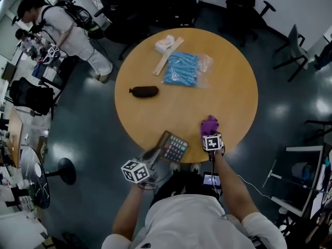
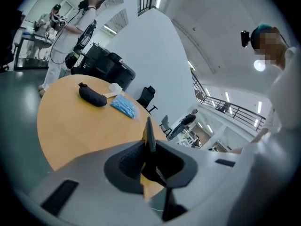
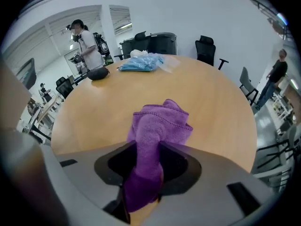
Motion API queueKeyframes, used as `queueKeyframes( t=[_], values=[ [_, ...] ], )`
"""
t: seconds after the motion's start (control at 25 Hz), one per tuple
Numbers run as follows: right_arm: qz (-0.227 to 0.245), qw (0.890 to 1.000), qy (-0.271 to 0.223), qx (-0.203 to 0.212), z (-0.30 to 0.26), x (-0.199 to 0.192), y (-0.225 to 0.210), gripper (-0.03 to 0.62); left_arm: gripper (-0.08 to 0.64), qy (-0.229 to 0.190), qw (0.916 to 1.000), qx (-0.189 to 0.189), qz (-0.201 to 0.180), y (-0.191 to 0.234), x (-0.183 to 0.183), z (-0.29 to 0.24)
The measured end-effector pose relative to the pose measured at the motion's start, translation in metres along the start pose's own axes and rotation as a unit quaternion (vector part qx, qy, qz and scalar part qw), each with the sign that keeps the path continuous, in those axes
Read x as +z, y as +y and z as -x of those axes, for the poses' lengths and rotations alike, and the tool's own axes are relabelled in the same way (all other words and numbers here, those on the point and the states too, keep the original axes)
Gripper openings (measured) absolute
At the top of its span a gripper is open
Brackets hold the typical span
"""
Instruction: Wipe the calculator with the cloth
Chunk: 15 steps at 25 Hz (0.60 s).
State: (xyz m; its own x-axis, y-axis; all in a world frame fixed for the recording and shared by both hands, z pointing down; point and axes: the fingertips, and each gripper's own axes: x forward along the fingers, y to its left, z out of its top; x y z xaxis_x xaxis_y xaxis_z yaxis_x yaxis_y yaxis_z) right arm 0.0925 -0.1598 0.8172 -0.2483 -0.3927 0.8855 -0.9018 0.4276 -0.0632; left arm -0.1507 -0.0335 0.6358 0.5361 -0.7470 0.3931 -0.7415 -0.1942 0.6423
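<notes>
Head view: at the lower edge of the round wooden table (image 1: pixel 223 87), just left of centre, the calculator (image 1: pixel 174 147) hangs tilted, pinched by one thin edge in the left claw (image 2: pixel 150 149). It looks a stiff, light slab, likely to pivot under rubbing. To its right the soft purple cloth (image 1: pixel 209 124) sits bunched on the table between the right claw's (image 3: pixel 148 159) parted jaws, best taken mid-bundle

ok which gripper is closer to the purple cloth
Right. The right gripper is at the purple cloth, which stands between its jaws. The left gripper is off to the cloth's left, clamped on the calculator.
</notes>
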Motion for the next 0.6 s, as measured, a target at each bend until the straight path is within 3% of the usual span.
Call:
queueKeyframes(
  t=[0.08,0.2,0.28,0.36,0.48,0.6],
  values=[
    [0.005,1.000,0.009,0.012,-0.001,0.000,-0.005,0.125,0.061,0.007,0.9999,-0.012,-0.006,-0.004,0.001,0.001],
    [-0.012,0.999,0.018,0.030,0.006,-0.002,-0.018,0.106,0.061,0.023,0.9990,-0.036,-0.011,-0.013,0.001,-0.003],
    [-0.024,0.998,-0.026,0.048,0.028,0.010,-0.021,0.100,0.062,0.041,0.9973,-0.059,-0.019,-0.018,0.002,-0.006],
    [0.015,0.991,-0.104,0.077,0.065,0.036,-0.010,0.100,0.063,0.061,0.9937,-0.087,-0.035,-0.025,0.008,-0.009],
    [0.127,0.960,-0.224,0.105,0.136,0.081,0.023,0.100,0.061,0.079,0.9866,-0.126,-0.066,-0.038,0.031,-0.011],
    [0.224,0.912,-0.318,0.130,0.208,0.119,0.065,0.100,0.061,0.107,0.9793,-0.143,-0.095,-0.048,0.054,-0.018]
  ],
)
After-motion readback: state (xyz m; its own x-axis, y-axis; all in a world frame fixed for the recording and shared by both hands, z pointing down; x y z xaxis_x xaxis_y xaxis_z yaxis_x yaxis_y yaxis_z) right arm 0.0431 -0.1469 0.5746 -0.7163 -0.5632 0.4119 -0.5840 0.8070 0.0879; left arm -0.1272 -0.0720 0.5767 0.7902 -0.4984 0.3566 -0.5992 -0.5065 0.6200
